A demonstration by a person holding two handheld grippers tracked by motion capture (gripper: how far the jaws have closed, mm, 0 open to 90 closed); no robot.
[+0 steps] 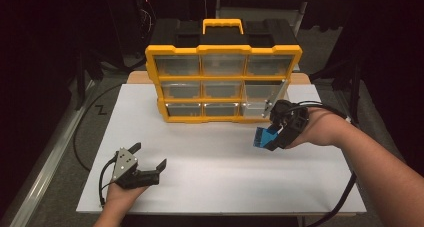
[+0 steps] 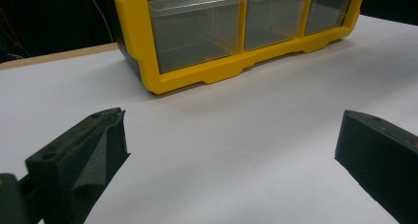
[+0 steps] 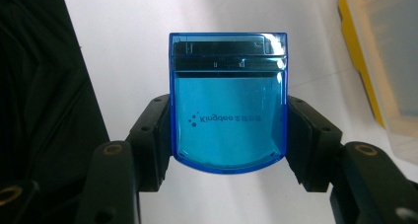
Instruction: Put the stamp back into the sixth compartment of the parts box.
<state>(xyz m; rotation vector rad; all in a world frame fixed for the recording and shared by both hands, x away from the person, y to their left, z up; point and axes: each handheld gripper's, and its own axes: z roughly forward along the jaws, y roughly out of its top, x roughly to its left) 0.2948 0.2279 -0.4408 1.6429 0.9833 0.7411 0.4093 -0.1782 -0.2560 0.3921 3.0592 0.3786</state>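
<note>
Right tongs (image 1: 265, 137) are clenched on a blue box (image 1: 262, 136), a translucent case with a clear lid band and a printed mark on its face. In the right gripper view the two black pads press the box (image 3: 227, 103) on its opposite sides; the box stands upright between them and projects past their tips. The right tongs (image 3: 227, 140) hold it off the bench (image 1: 210, 162), with white surface visible behind it.

Landmark: the yellow organizer (image 1: 223, 82), standing upright at the far side of the bench, with clear drawers in three rows. The blue box sits in front of the organizer's lower right corner, near it but not touching. The organizer's lower right drawer (image 1: 265, 98) stands pulled out and tilted, just beside the right tongs.

Left tongs (image 1: 149, 159) are released: jaws stand wide apart with nothing between them. They rest on the bench well in front of the organizer, toward its left end. In the left gripper view the left tongs (image 2: 231, 145) frame bare bench, with the organizer (image 2: 197, 76) beyond them.
</note>
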